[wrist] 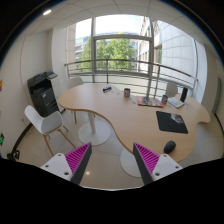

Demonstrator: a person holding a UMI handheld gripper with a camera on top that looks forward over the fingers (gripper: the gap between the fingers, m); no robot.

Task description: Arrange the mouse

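A dark computer mouse [170, 146] lies near the front edge of a curved wooden table [120, 112], just ahead of my right finger. A black mouse mat [171, 122] lies on the table a little beyond the mouse. My gripper [112, 162] is held well back from the table, above the floor. Its fingers [75, 160] with magenta pads stand wide apart, open, with nothing between them.
A white chair [47, 122] stands left of the table, with a black printer [43, 94] on a cabinet behind it. A cup [127, 92], a small dark item [107, 89] and papers [150, 100] lie on the table's far side. Round white table bases [136, 160] stand on the floor. Windows are behind.
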